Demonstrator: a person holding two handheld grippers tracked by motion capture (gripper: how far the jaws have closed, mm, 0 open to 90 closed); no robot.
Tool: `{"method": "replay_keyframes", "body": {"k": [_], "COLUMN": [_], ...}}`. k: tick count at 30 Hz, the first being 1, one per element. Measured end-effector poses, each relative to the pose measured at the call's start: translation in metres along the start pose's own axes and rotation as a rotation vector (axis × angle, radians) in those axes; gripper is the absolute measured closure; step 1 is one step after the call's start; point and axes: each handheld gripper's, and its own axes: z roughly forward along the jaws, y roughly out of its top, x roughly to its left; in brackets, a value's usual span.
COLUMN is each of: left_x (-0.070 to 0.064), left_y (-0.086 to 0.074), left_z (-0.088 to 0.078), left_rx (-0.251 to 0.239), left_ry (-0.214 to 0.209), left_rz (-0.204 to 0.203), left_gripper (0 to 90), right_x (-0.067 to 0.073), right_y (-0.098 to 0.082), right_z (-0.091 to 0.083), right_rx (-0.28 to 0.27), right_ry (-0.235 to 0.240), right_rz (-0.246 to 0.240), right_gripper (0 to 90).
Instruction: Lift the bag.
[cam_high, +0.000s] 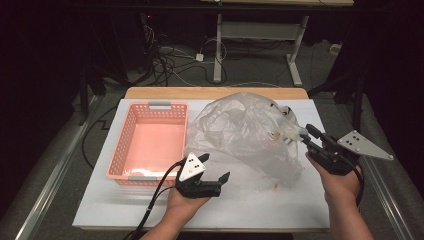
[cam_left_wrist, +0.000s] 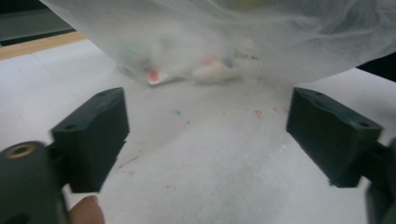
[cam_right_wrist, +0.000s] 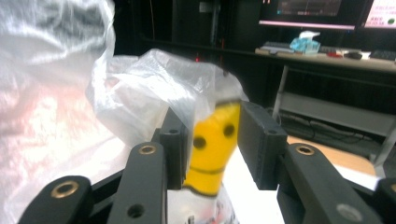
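- High view: the left gripper (cam_high: 216, 171) sits low over the table (cam_high: 260, 200), just in front of the bag (cam_high: 245, 132), held from below by the left hand (cam_high: 186, 202) with the forearm coming in from the near edge.
- Its jaws point toward the bag and stand wide apart with nothing between them; in the left gripper view bare table shows between the two black pads.
- At the bag's right edge, the right gripper (cam_high: 306, 134) is lifted off the table and angled up and leftward, the right hand (cam_high: 340, 182) wrapped under it.
- Right gripper view: a yellow block (cam_right_wrist: 214, 147) with a smiling face stands between the right jaws, wrapped in bag film. The left pad seems to touch it; a small gap shows at the right pad, so a firm grip cannot be told.
- The bag is clear, crumpled plastic, billowed up at the table's middle; small blurred coloured bits (cam_left_wrist: 205, 70) lie inside near its bottom.
- Left of the bag, a pink basket (cam_high: 150, 142) rests on the table, touching or nearly touching the bag's edge, with a bare floor inside.
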Motion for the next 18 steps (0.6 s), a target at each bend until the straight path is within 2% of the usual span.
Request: {"method": "replay_keyframes", "body": {"k": [3, 7, 12, 18], "left_x": [-0.003, -0.006, -0.011, -0.016], "left_y": [-0.005, -0.012, -0.021, -0.032], "left_z": [0.000, 0.000, -0.001, -0.012], "left_rx": [0.018, 0.054, 0.071, 0.039], "left_ry": [-0.010, 0.010, -0.012, -0.021], "left_rz": [0.013, 0.022, 0.043, 0.075], "left_gripper": [5.9, 0.0, 0.0, 0.0], "right_x": [0.000, -0.001, -0.001, 0.003], "right_y": [-0.010, -0.022, -0.037, -0.054], "right_z": [-0.002, -0.005, -0.007, -0.007], "right_rx": [0.025, 0.052, 0.101, 0.153], "right_ry": [-0.001, -0.002, 0.002, 0.012], "right_rz": [0.005, 0.016, 0.030, 0.024], "right_gripper": [63.8, 62.9, 59.6, 52.0]}}
